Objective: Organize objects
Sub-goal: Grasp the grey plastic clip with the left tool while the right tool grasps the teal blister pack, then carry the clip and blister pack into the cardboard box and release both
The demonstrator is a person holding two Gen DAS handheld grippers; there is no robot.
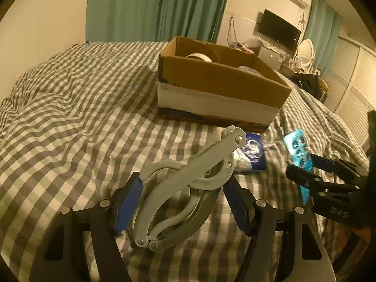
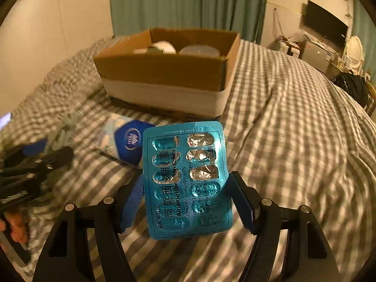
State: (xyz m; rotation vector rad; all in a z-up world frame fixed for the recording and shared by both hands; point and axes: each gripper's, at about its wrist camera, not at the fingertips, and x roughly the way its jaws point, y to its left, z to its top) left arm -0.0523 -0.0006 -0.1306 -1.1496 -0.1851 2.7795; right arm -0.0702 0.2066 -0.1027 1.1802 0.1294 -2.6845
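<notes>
My left hand-held gripper [image 1: 182,202] is clamped on a grey metal clamp [image 1: 185,183], held above the checked bed [image 1: 70,117] in front of the cardboard box [image 1: 218,82]. My right hand-held gripper [image 2: 185,202] grips a blue blister pack [image 2: 185,181] upright, also in front of the box. A blue tissue packet [image 2: 127,141] lies on the bed just before the box.

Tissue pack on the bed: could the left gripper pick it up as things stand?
Probably not yet. The left gripper is shut on a grey clamp, so its fingers are occupied. The tissue pack lies just ahead, with nothing between them.
</notes>
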